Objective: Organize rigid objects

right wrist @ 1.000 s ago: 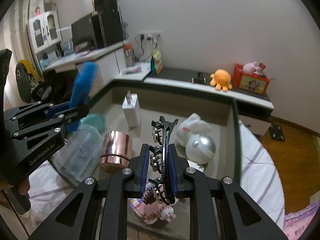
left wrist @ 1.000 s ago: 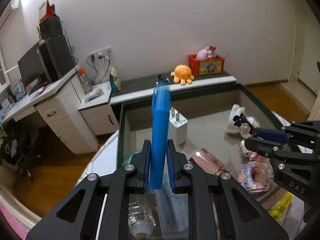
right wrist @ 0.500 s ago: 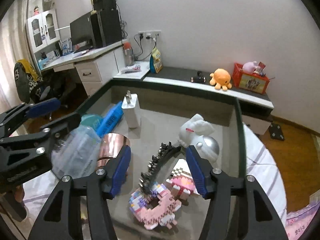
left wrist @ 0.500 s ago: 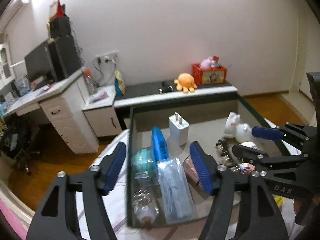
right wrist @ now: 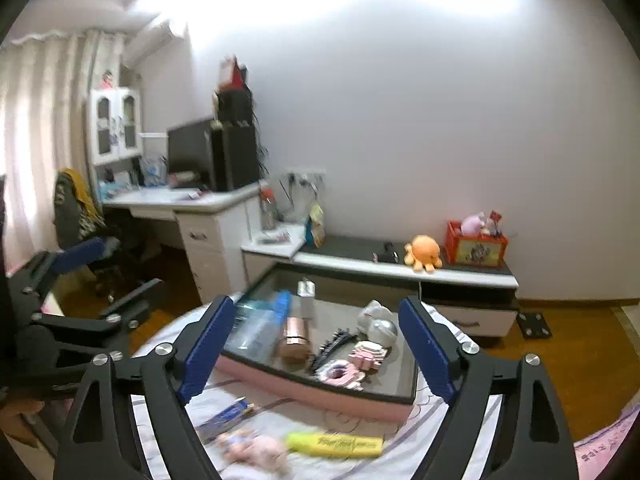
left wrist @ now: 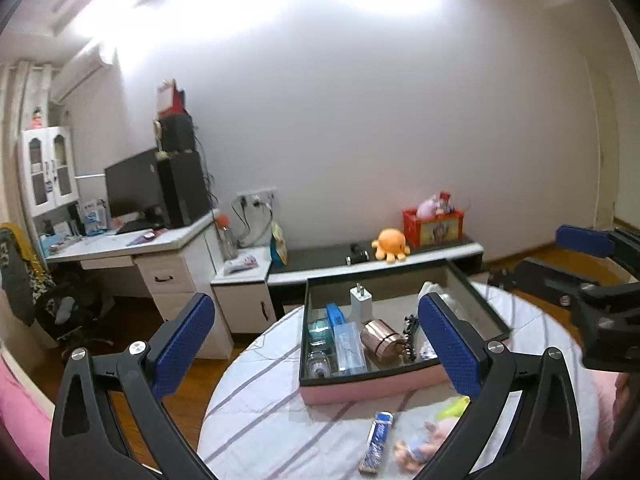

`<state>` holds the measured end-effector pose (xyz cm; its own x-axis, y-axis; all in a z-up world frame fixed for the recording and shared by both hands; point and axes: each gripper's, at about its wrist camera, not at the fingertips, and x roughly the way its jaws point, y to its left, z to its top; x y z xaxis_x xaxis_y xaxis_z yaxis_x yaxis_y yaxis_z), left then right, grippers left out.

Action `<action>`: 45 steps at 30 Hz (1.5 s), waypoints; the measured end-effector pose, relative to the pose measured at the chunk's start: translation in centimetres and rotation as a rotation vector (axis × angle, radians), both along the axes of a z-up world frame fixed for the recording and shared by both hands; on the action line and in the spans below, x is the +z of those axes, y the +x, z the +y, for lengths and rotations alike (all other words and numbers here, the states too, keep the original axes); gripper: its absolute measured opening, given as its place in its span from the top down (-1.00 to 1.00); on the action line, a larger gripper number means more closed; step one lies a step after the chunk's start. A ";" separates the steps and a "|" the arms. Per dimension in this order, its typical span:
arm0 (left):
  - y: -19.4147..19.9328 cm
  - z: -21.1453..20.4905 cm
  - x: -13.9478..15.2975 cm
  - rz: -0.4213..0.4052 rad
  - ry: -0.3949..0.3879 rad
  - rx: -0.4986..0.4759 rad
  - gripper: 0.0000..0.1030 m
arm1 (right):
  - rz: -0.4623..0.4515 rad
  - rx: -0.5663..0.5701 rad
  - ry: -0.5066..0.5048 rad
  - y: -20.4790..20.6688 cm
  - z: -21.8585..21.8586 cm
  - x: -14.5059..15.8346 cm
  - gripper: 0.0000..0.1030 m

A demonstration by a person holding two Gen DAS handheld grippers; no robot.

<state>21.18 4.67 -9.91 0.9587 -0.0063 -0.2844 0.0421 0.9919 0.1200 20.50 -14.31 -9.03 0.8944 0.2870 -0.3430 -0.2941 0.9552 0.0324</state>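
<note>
Both claws have just been opening and hold nothing: the left claw (left wrist: 316, 350) and right claw (right wrist: 316, 346) are spread wide above the pink tray (left wrist: 372, 388).

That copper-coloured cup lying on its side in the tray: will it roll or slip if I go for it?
The copper cup lies on its side on the tray's flat floor, so a nudge would probably roll it. Its shiny metal skin looks slippery. It seems rigid, so firm pressure from the fingers should be safe.

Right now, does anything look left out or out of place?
Yes. A yellow marker, a blue packet and a small pink toy lie loose on the cloth in front of the tray, while the rest sits inside.
</note>
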 end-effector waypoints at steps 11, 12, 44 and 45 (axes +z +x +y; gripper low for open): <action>-9.6 -0.5 0.8 -0.123 -0.042 0.033 -1.00 | -0.197 -0.098 0.008 -10.4 -0.2 1.9 -1.00; -10.1 -0.5 0.9 -0.129 -0.041 0.037 -1.00 | -0.209 -0.110 0.011 -11.1 -0.2 1.7 -1.00; -8.3 1.8 -5.7 0.095 -0.025 0.091 -1.00 | -0.034 -0.170 0.035 -11.2 -2.5 -3.5 -1.00; -8.0 1.9 -6.2 0.111 -0.026 0.093 -1.00 | -0.016 -0.170 0.031 -10.8 -2.5 -4.0 -1.00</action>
